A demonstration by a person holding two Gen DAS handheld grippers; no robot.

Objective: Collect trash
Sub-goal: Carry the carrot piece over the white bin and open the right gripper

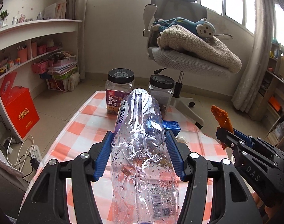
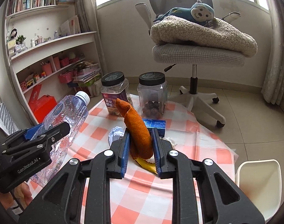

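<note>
Right gripper [image 2: 140, 149], jaws closed on an orange peel [image 2: 140, 132] that rises upright between the blue pads. Ahead of the jaws on the checked desk [image 2: 188, 145]: crumpled paper [image 2: 115, 133], a blue box [image 2: 156, 124], two jars [image 2: 114, 93]. Left of the jaws, the left gripper [image 2: 46, 130] clamps a clear bottle [image 2: 67, 112].

The left gripper [image 1: 139, 155] and the right gripper [image 2: 141, 149] are both pointing slightly downward, side by side, fingers clamping inward.

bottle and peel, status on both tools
Left tool shut on bottle. Right tool shut on peel. Crumpled paper left on table.
</note>
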